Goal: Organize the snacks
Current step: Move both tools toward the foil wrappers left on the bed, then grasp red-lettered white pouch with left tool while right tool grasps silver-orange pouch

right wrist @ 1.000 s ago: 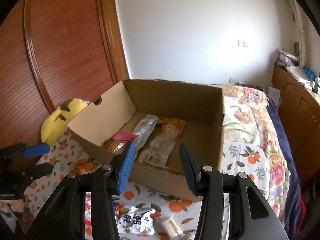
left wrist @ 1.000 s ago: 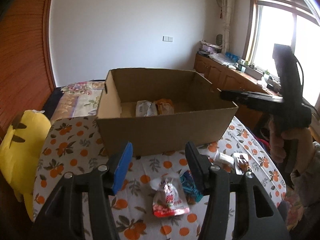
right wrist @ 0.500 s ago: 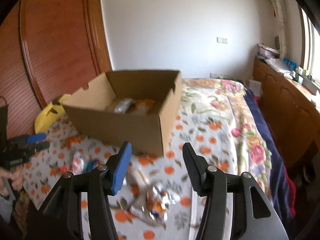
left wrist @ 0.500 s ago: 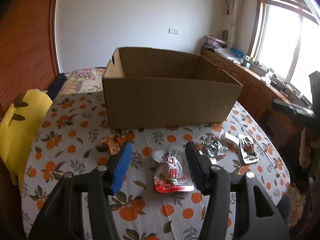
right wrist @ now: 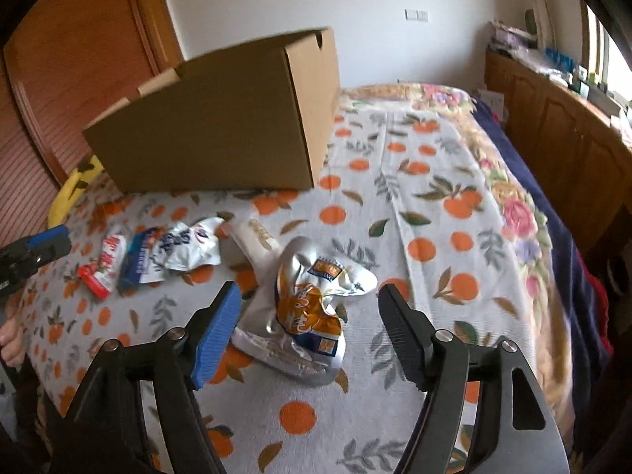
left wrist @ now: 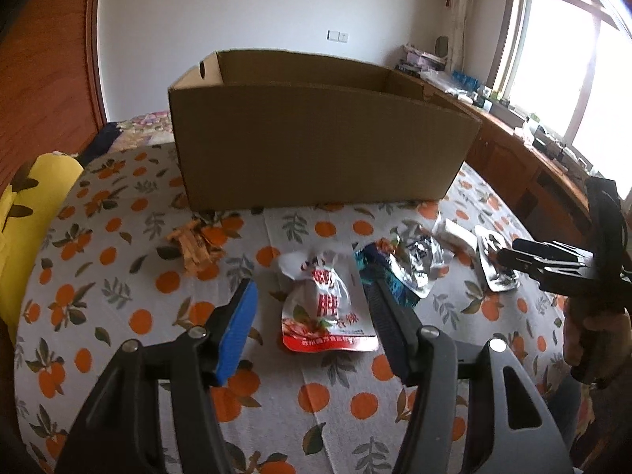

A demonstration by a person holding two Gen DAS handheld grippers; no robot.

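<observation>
left claw: jaws opening, empty, astride the red-white packet, frame centre
right claw: jaws opening wide, empty, astride the silver-orange packet
handling: likely light, soft, crinkly, slippery foil; pinch across the middle
box: upper centre, on counter behind the packets

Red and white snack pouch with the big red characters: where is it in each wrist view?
Left wrist: red and white snack pouch lies bottom centre, flat on the orange-print tablecloth, between the left gripper's fingers, untouched.
Right wrist: the pouch sits far left at mid height, leftmost in the row of wrappers.
Shared landmark: brown cardboard box, behind the pouch in both views.
</observation>
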